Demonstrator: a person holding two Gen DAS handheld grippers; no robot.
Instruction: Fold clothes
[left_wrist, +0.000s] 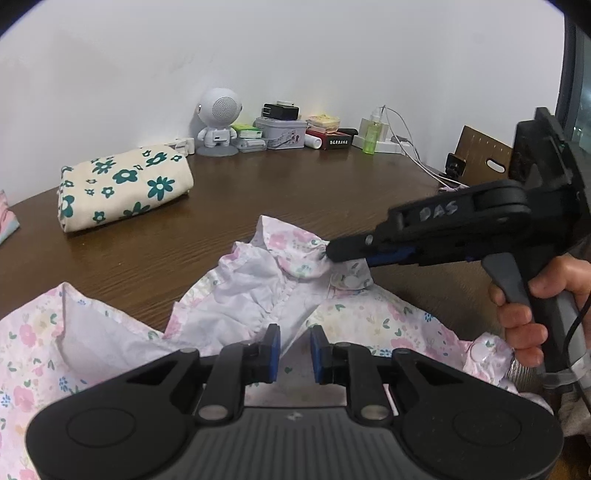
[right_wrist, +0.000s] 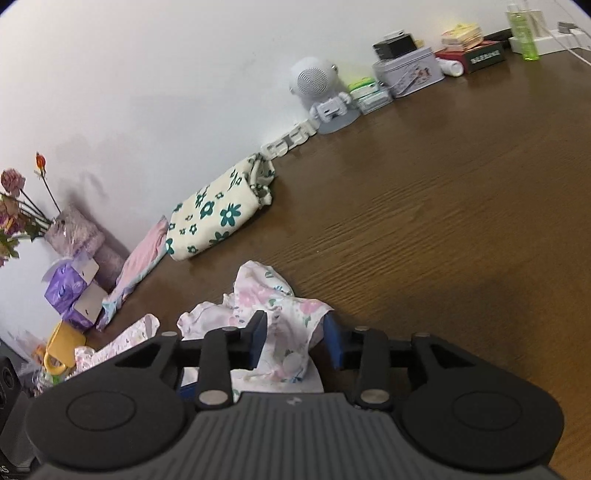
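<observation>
A pink floral shirt with a ruffled collar and white snap buttons lies crumpled on the brown wooden table. My left gripper sits low over its near part, and its blue pads pinch a fold of the white lining. My right gripper comes in from the right in a person's hand, with its tips closed on the collar ruffle. In the right wrist view, the shirt bunches up between the pads of the right gripper.
A folded cream cloth with green flowers lies at the back left, beside a pink folded cloth. Along the wall stand a white robot-shaped speaker, a tin box, a green bottle and cables. A flower vase is at far left.
</observation>
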